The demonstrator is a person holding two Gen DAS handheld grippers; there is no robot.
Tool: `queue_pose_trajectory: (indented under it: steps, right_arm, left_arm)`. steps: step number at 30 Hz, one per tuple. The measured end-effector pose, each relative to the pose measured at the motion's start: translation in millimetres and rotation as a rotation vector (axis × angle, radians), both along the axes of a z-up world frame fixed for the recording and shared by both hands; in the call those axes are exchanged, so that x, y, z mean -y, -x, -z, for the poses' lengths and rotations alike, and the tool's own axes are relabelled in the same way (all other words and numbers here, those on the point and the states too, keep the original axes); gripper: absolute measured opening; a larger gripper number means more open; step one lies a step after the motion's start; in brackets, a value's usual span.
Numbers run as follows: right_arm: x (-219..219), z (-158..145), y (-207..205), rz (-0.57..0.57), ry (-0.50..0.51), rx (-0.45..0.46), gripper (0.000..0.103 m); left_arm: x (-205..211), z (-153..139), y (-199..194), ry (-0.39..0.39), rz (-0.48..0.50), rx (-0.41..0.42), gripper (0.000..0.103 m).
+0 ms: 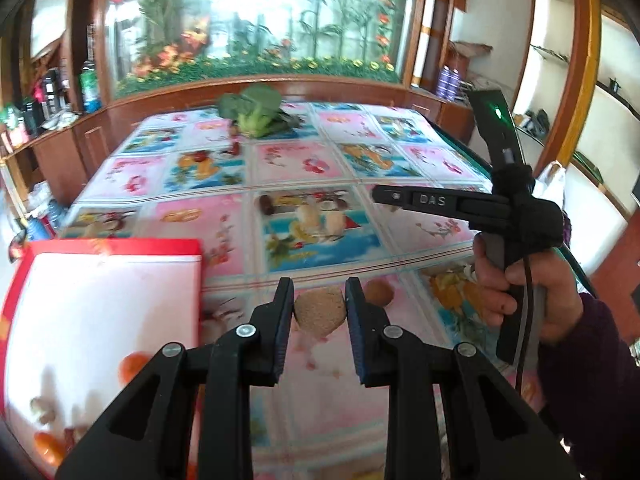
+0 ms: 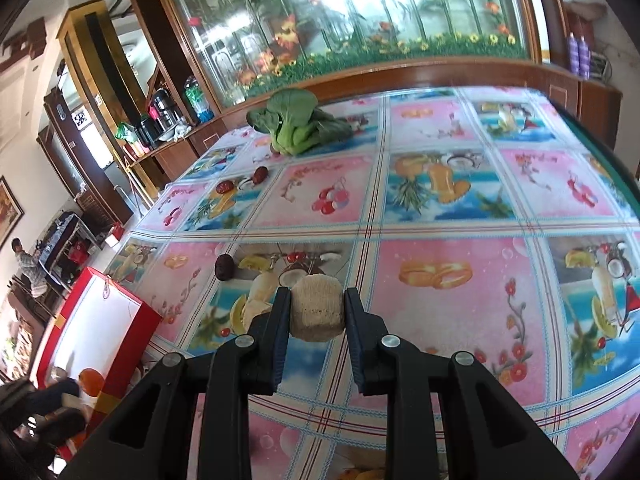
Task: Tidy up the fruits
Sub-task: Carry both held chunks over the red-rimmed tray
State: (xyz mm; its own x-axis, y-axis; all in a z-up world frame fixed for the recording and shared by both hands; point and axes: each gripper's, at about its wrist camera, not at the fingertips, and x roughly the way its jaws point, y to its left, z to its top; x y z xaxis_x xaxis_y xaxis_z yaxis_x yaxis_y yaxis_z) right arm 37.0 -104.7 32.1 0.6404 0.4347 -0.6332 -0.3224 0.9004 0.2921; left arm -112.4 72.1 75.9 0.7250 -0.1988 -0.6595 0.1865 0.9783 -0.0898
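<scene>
In the left wrist view my left gripper (image 1: 319, 286) is shut on a tan, rough-skinned piece (image 1: 320, 314), held just above the tablecloth. A small brown round fruit (image 1: 380, 292) lies right behind it. A red box with a white inside (image 1: 112, 280) sits to the left and holds orange fruits (image 1: 134, 364). In the right wrist view my right gripper (image 2: 317, 292) is shut on a pale, cut cylindrical chunk (image 2: 317, 312). Dark red dates (image 2: 224, 267) lie on the cloth ahead-left, with two more (image 2: 225, 187) farther back. The red box (image 2: 100, 320) stands at far left.
A leafy green vegetable (image 2: 296, 128) lies at the table's far side. A hand (image 1: 528, 300) grips the other tool at the right of the left wrist view. Wooden cabinets and a glass panel (image 1: 256, 20) back the table; its green edge (image 2: 600, 136) runs along the right.
</scene>
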Motion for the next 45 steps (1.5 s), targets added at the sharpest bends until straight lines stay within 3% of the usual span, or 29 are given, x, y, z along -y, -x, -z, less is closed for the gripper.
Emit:
queue_pose_trajectory:
  steps: [6,16,38,45]
  right_arm:
    - [-11.2,-1.1,14.7,0.000,-0.023,0.006,0.025]
    - [-49.8,-3.1,49.1,-0.086,0.006,0.076,0.025]
    - [-52.8,-1.8,56.7,-0.059,0.043,0.119,0.025]
    - [-72.6,-7.9,70.1,-0.091,0.024,0.134,0.025]
  left_arm:
    - [-33.8,-4.7,30.4,-0.007,-0.070,0.026,0.028]
    - [-78.1,10.8,56.3,0.028,-0.161,-0.011,0.028]
    - [-98.8,19.5,70.1,0.023,-0.227,-0.009,0.028]
    - [-114.4,19.7,75.3,0.034,-0.256,0.002,0.028]
